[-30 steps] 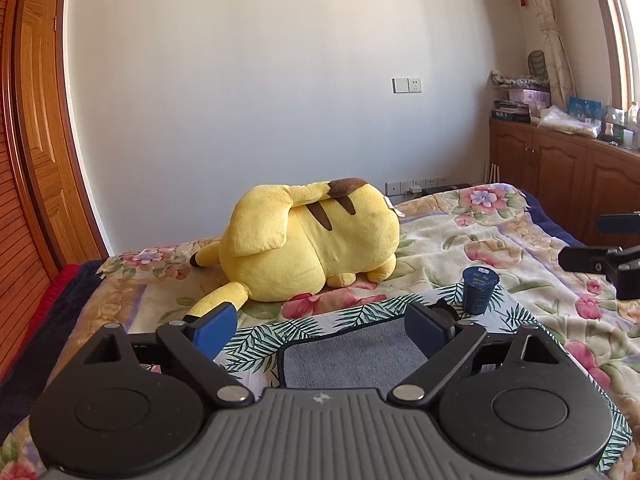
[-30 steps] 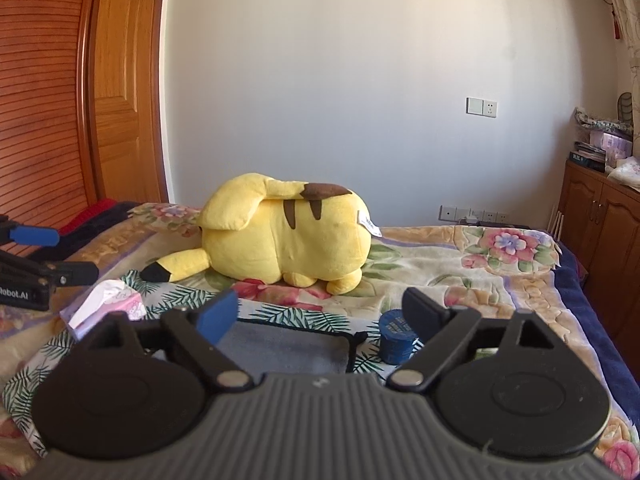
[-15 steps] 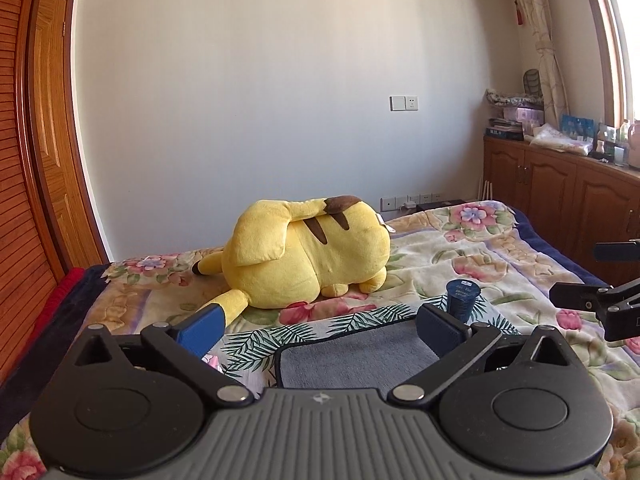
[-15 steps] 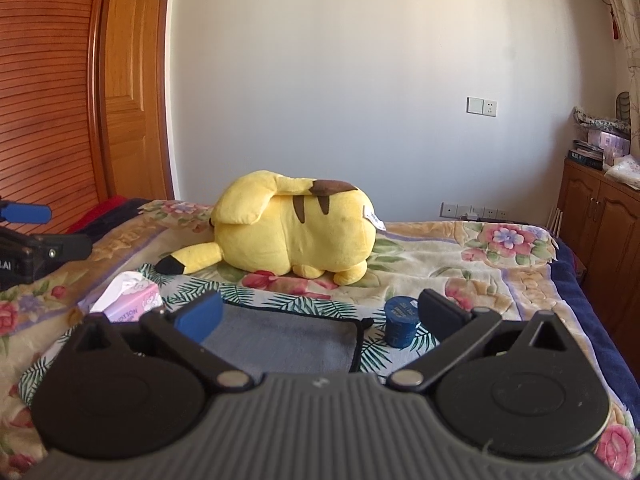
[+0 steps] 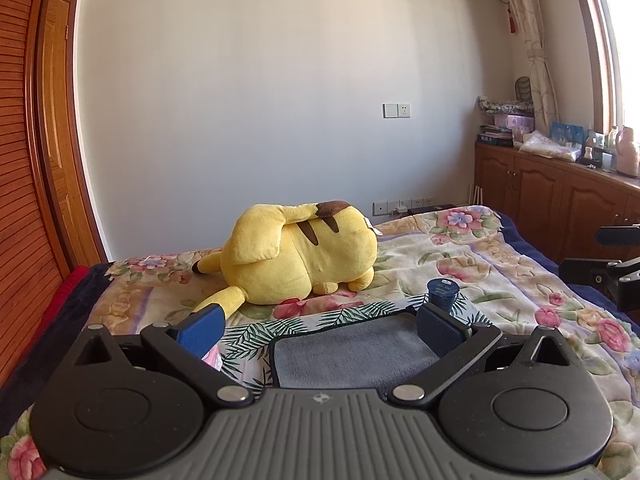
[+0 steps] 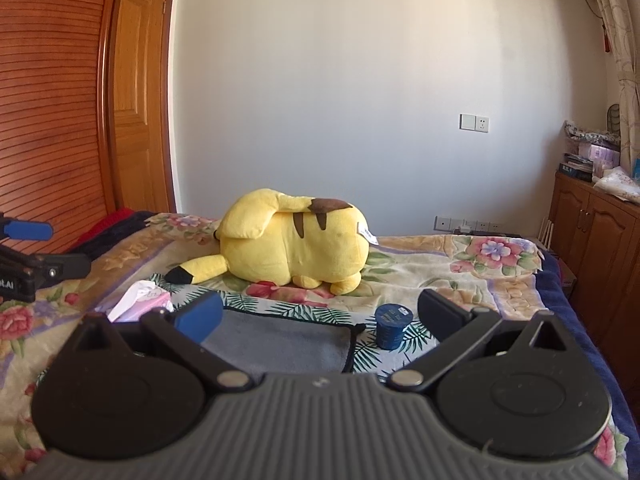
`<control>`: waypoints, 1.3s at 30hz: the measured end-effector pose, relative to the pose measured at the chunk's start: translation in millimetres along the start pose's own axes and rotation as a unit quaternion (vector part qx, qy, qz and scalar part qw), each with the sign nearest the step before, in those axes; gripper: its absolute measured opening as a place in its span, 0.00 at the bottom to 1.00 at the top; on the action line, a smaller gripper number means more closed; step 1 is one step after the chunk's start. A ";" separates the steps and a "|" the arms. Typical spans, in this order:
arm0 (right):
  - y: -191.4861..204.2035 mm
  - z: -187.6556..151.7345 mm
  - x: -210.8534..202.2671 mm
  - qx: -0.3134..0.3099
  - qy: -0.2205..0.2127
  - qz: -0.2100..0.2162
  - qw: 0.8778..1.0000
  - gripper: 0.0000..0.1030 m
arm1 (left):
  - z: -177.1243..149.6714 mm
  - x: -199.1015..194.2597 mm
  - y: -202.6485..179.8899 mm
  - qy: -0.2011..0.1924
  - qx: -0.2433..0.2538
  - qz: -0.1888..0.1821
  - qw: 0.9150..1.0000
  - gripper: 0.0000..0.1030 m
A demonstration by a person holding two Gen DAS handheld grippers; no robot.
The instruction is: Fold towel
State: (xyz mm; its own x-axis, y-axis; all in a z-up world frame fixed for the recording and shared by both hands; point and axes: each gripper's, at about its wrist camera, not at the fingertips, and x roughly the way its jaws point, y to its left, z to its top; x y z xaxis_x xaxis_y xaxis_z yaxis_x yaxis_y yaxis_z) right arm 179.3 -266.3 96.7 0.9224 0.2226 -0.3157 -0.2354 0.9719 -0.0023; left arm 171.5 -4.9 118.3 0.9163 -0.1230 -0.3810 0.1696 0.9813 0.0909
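Observation:
A grey towel [image 5: 352, 354] with a dark hem lies flat on the flowered bed cover; it also shows in the right wrist view [image 6: 280, 346]. My left gripper [image 5: 320, 330] is open and empty, held above the towel's near side. My right gripper [image 6: 320, 316] is open and empty, held above the towel's near right part. Each gripper shows at the edge of the other's view: the right one [image 5: 600, 264] and the left one [image 6: 32, 252].
A big yellow plush toy [image 5: 300, 254] lies on the bed behind the towel. A small dark blue cup [image 6: 392, 326] stands by the towel's right corner. A pink tissue pack [image 6: 140, 300] lies to its left. Wooden cabinets [image 5: 560, 196] line the right wall.
Both grippers have drawn back and risen a little, so the towel and the bed look farther away. Their jaws have opened a little wider.

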 end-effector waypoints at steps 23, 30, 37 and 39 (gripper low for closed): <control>17.2 -36.1 -67.7 0.022 -0.004 0.006 1.000 1.00 | -43.8 -89.5 -9.3 -0.016 -0.025 0.012 0.999 0.84; 22.9 -48.1 -79.9 0.027 -0.011 0.001 1.000 1.00 | -64.1 -106.5 -15.2 -0.016 -0.028 0.019 0.999 0.84; 28.5 -64.7 -84.9 0.032 -0.005 0.009 0.999 1.00 | -86.1 -111.1 -13.8 -0.006 -0.028 0.025 0.999 0.84; 32.8 -69.3 -86.1 0.026 -0.004 0.010 1.000 1.00 | -92.5 -110.4 -12.9 -0.002 -0.032 0.027 0.999 0.84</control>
State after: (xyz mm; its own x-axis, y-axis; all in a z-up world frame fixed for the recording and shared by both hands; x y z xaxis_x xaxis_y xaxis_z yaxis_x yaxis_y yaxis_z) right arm 71.0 -258.9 58.0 0.9204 0.2422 -0.3070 -0.2372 0.9700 0.0541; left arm 34.6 9.6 74.1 0.9251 -0.0709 -0.3731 0.0974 0.9938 0.0527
